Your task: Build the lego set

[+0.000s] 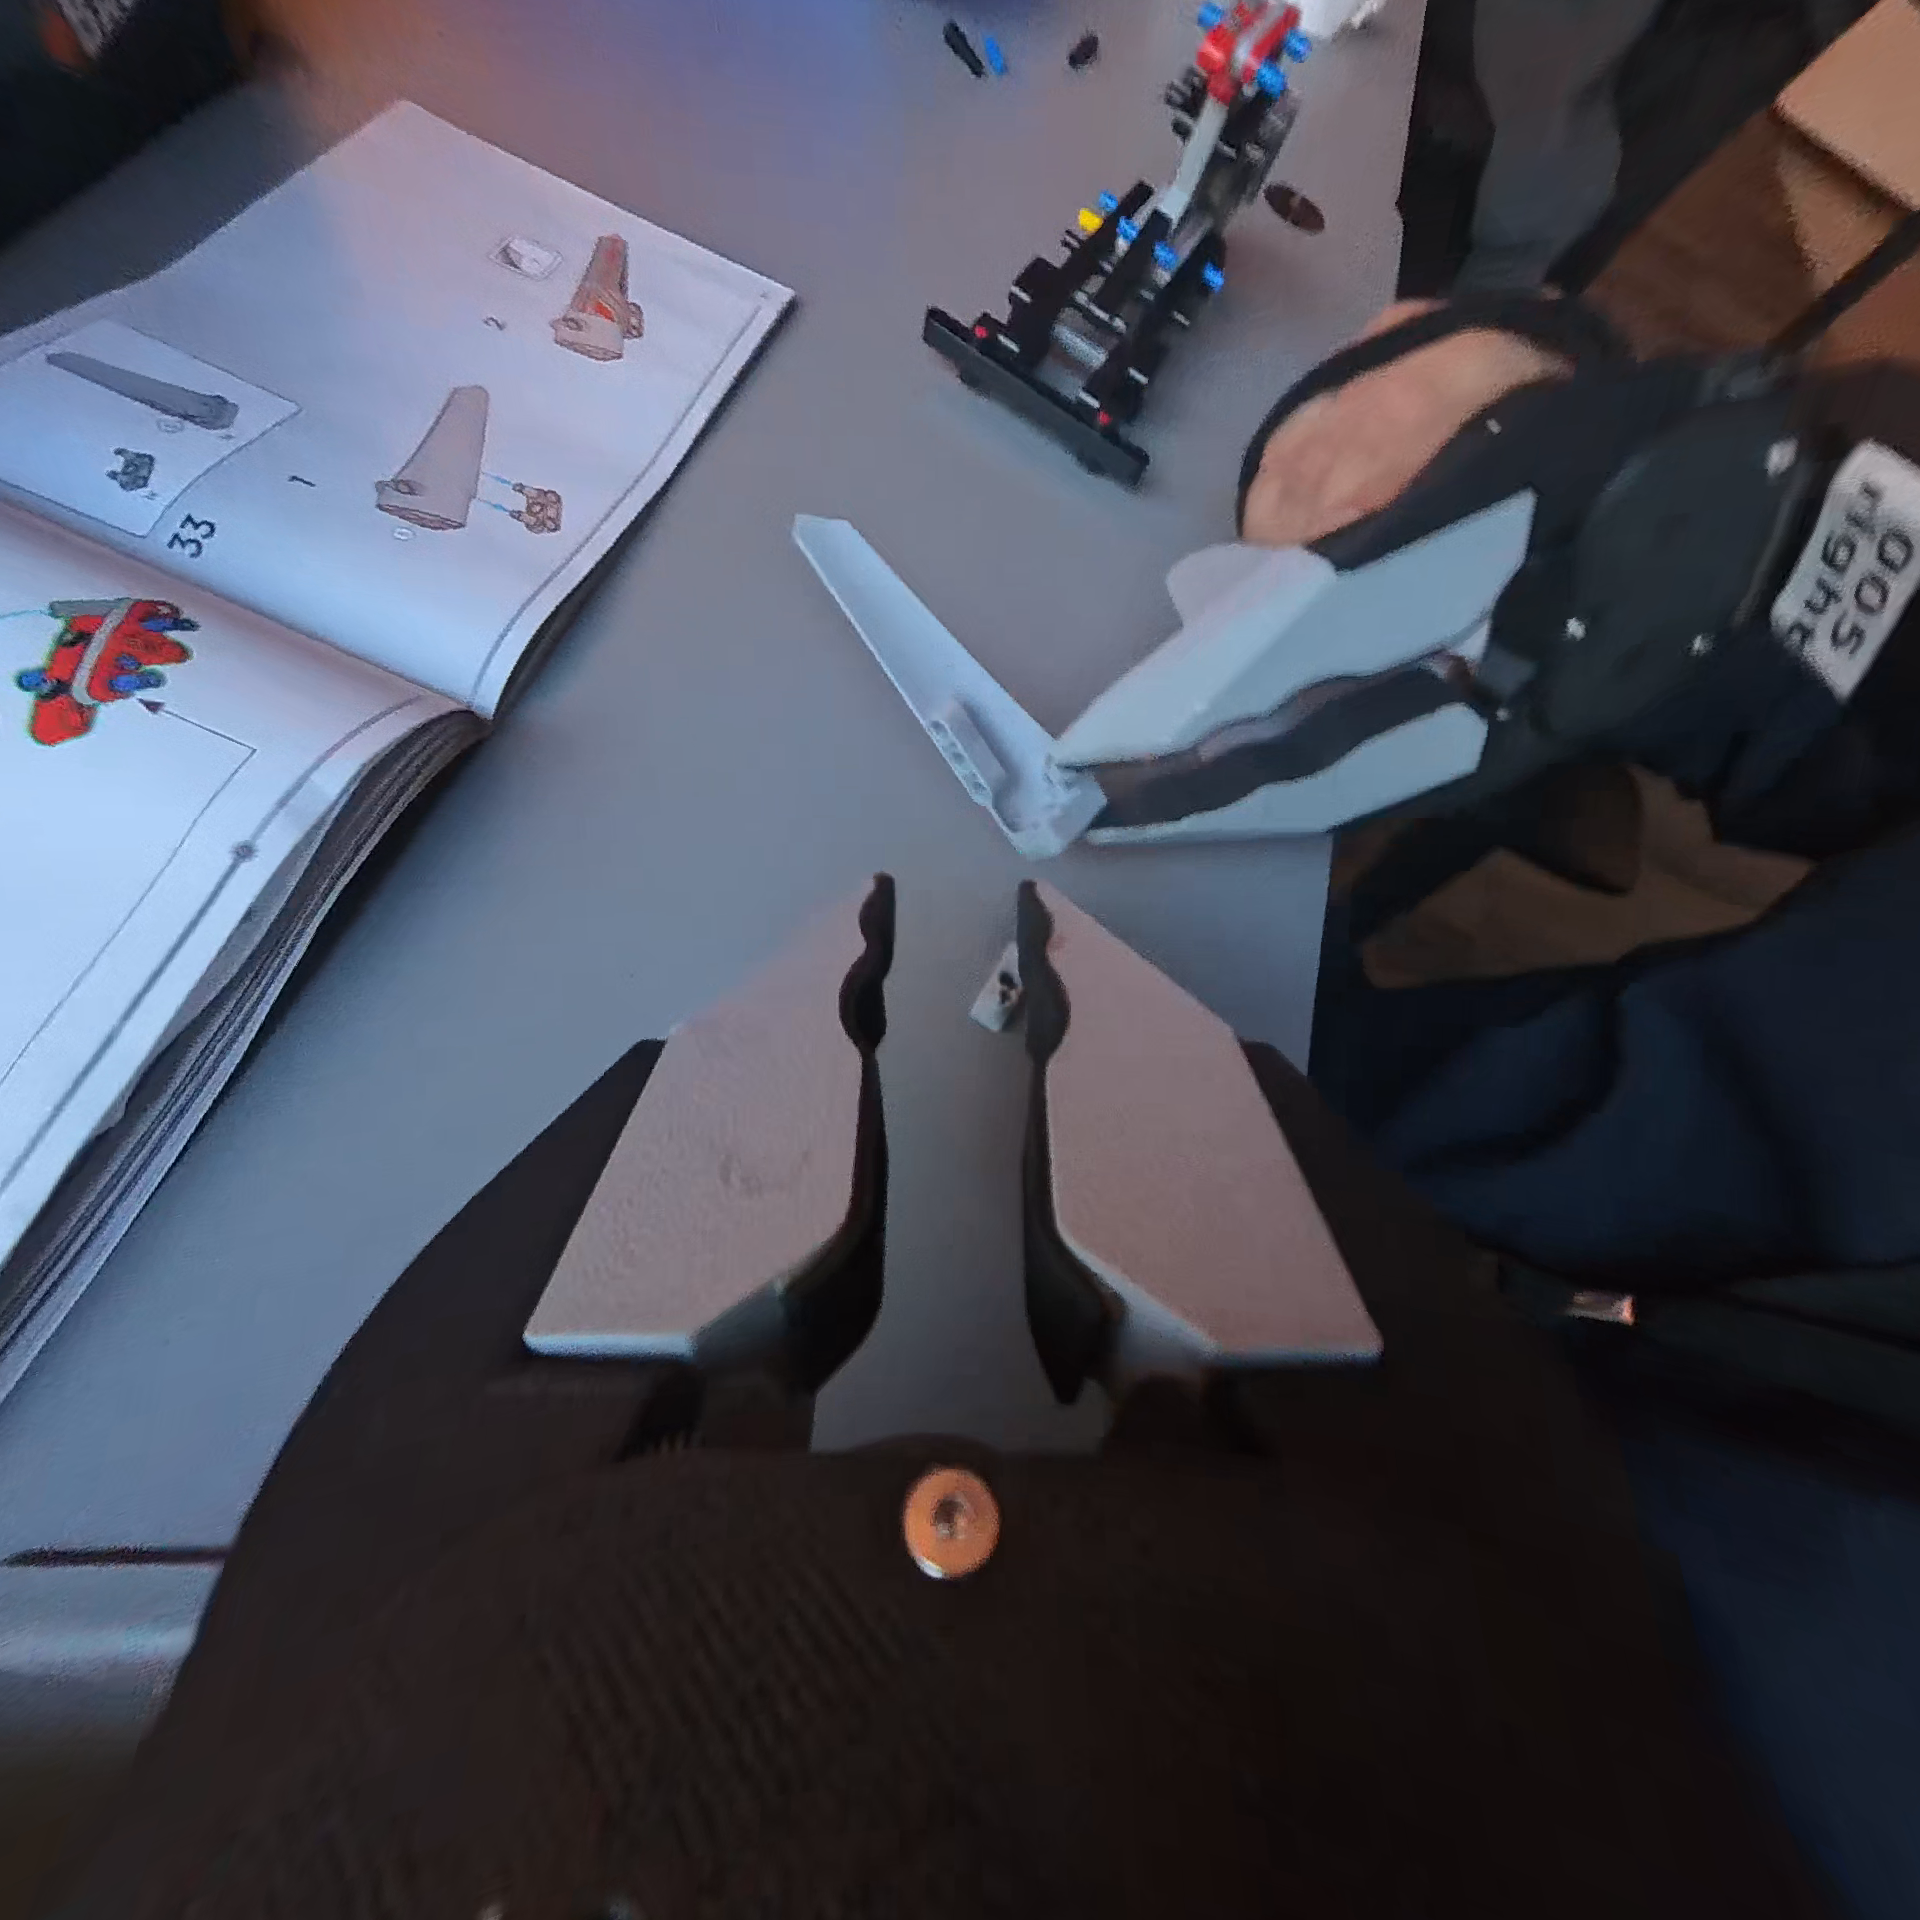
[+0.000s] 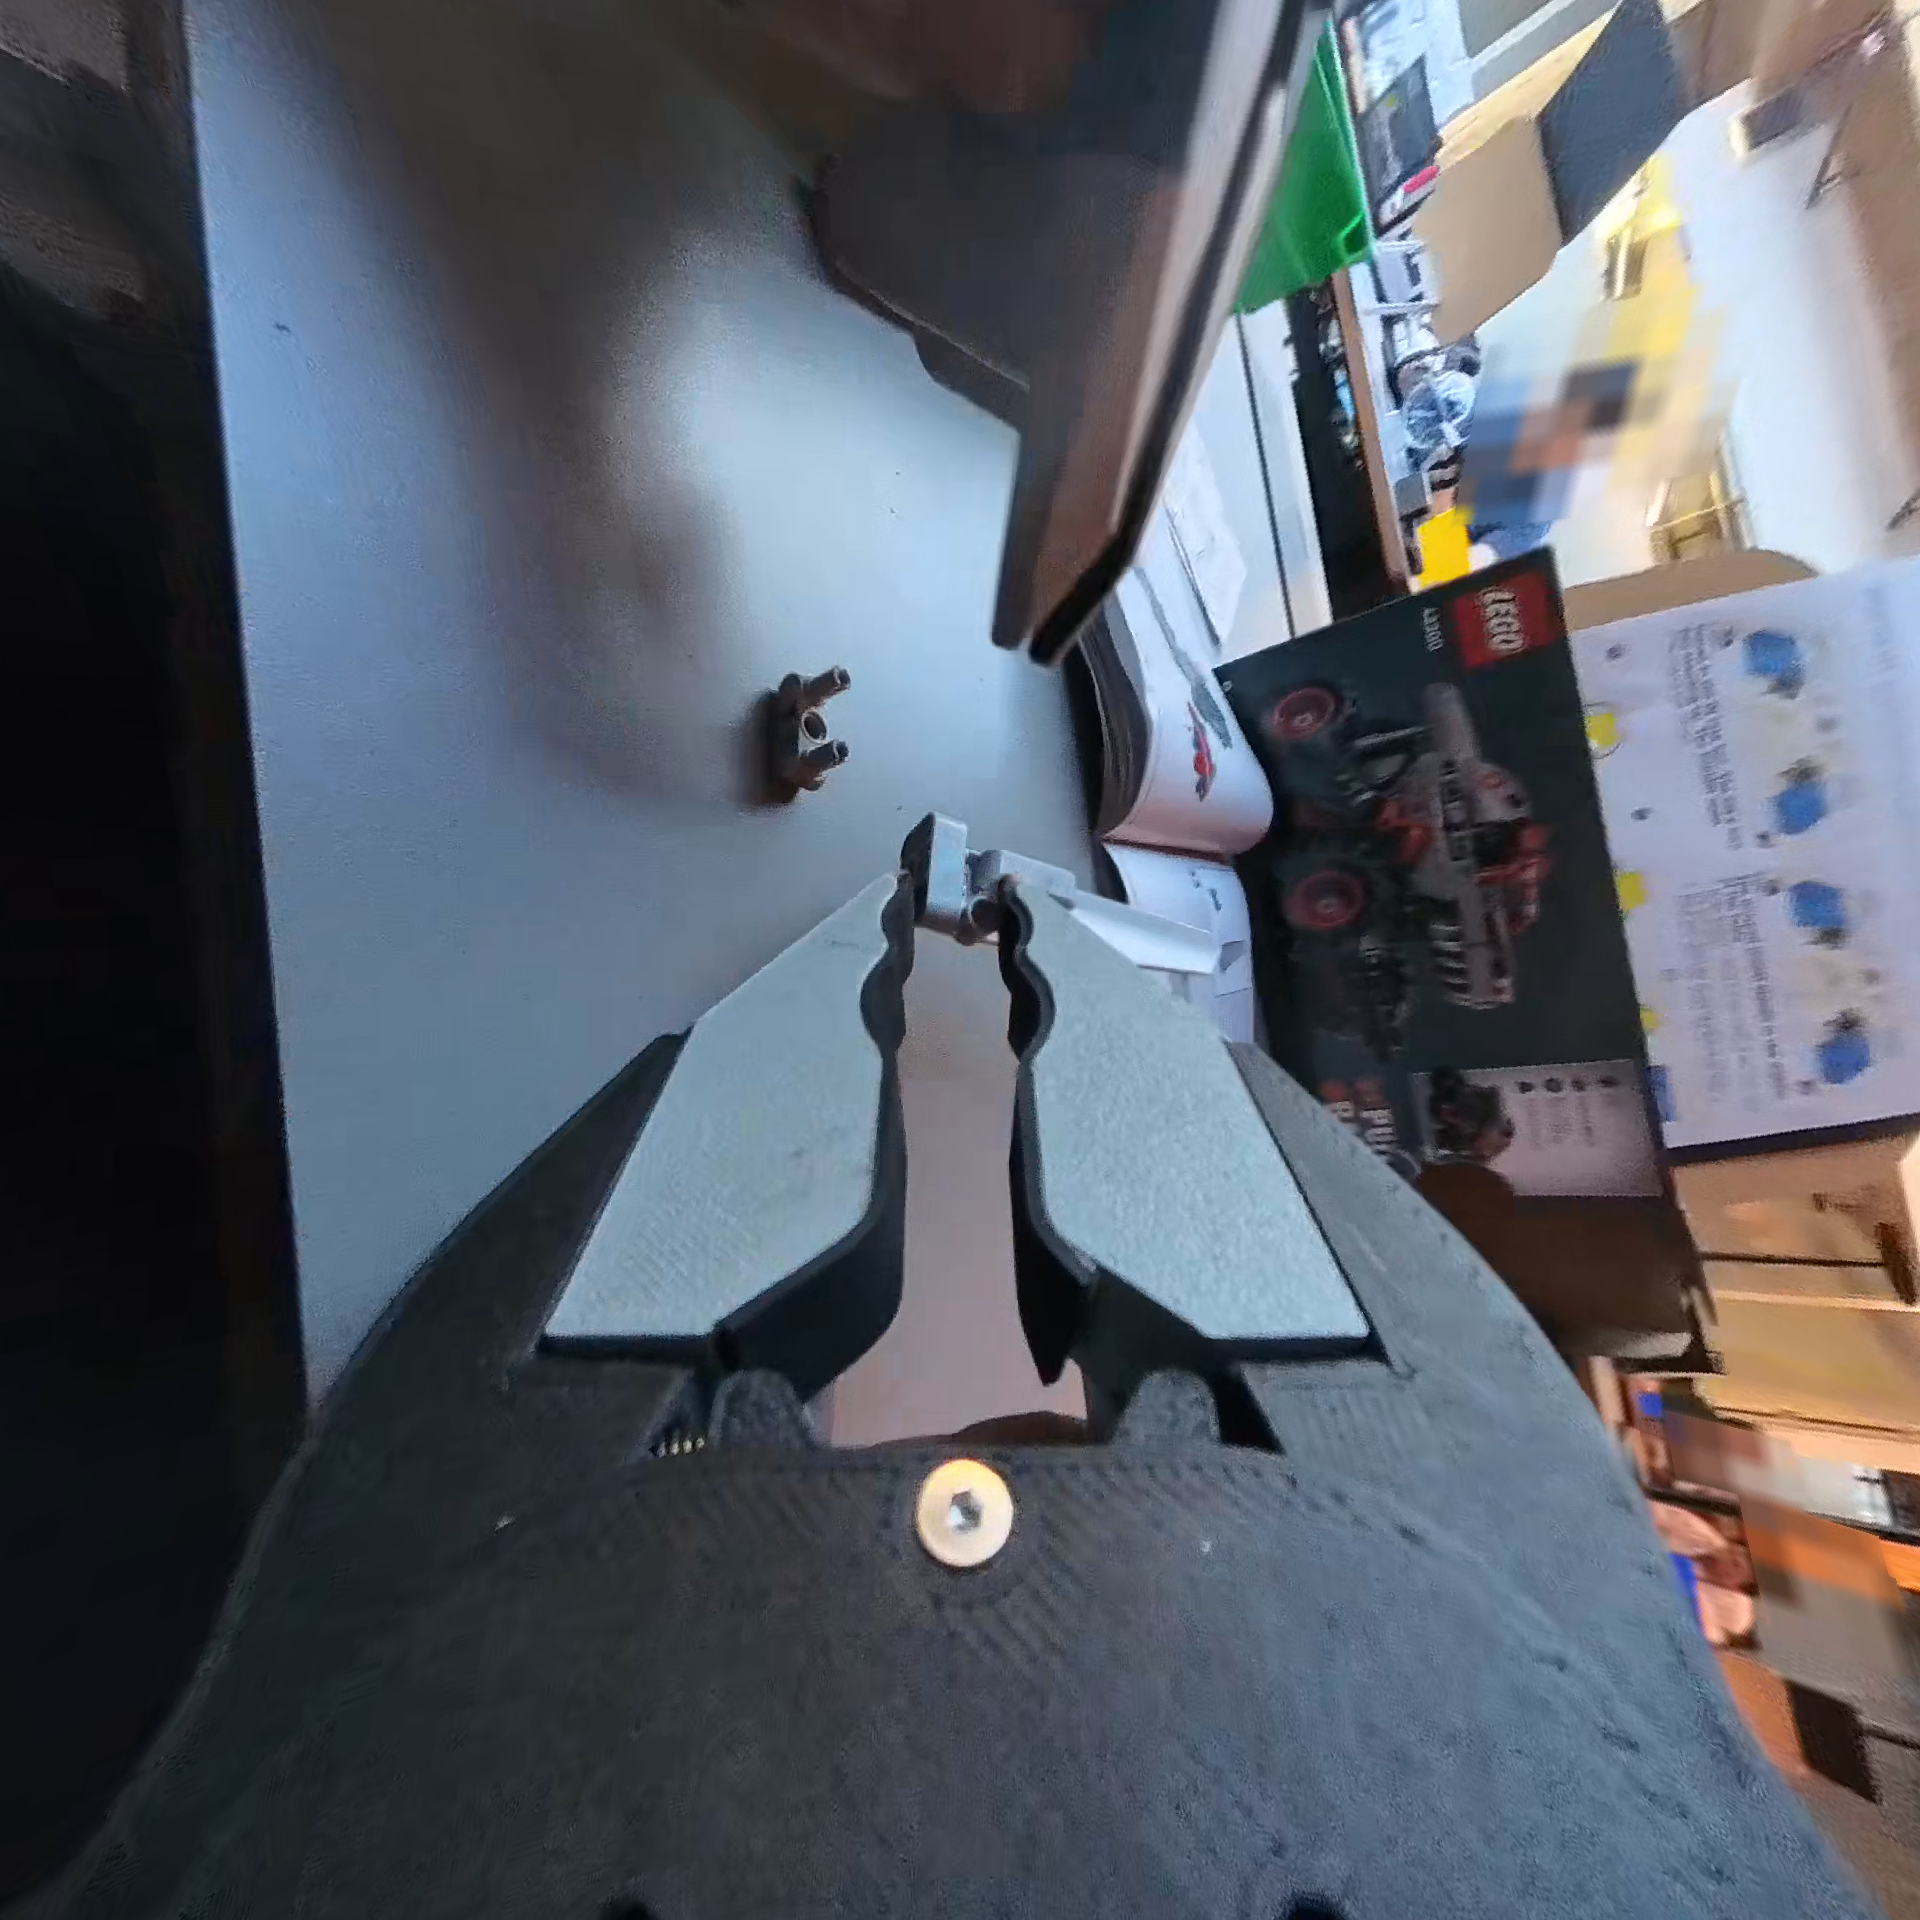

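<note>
My left tongs (image 1: 954, 894) hover parted and empty over the bench (image 1: 644, 914), and the small grey connector (image 1: 1000, 995) lies on it just beside my right-hand fingertip. That connector is my landmark. Just beyond it, my right tongs (image 1: 1070, 784) are clamped on the thick, holed end of the long grey panel (image 1: 914, 665), whose thin blade slants away from the connector. I judge the panel light, stiff and slick, so the holed end is the sound place to grip; the blade would lever and twist. The connector is tiny and likely to skid, so I would pinch it across its flat sides. Left of it lies the open instruction booklet (image 1: 343, 436). Well beyond it stands the part-built black model (image 1: 1091, 312), with loose pins (image 1: 977, 47) farther still.
</note>
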{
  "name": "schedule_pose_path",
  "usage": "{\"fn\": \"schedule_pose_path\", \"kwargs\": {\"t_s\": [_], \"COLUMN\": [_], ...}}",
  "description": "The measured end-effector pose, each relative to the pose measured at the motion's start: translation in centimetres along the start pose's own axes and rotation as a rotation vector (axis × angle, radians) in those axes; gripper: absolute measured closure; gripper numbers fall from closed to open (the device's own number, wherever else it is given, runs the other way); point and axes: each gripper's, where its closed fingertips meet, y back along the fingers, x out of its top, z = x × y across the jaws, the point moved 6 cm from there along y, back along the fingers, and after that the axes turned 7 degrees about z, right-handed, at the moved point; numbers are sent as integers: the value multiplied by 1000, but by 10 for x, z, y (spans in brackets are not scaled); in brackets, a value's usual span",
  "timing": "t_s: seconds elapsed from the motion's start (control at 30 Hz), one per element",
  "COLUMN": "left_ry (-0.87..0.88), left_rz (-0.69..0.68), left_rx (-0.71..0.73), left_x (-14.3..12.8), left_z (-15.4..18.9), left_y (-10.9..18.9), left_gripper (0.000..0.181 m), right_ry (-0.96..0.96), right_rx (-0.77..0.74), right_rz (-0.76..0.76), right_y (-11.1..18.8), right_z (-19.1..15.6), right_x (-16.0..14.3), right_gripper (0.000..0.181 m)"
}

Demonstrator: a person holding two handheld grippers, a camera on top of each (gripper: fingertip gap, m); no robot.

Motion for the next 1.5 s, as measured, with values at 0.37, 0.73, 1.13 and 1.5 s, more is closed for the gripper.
{"fn": "schedule_pose_path", "kwargs": {"t_s": [0.37, 0.73, 1.13, 1.5], "left_ry": [193, 193, 231, 191], "left_rz": [46, 9, 54, 63], "left_rx": [-136, -250, -369, -362], "left_x": [5, 16, 13, 16], "left_z": [-14, -3, 6, 12], "left_y": [-19, -35, -24, -20], "left_gripper": [158, 156, 166, 164], "right_ry": [54, 113, 133, -53], "right_rx": [-51, -186, -278, -227], "right_rz": [20, 4, 52, 140], "right_y": [0, 1, 4, 12], "right_z": [-1, 8, 3, 8], "right_x": [3, 9, 22, 22], "right_gripper": [168, 169, 170, 177]}}
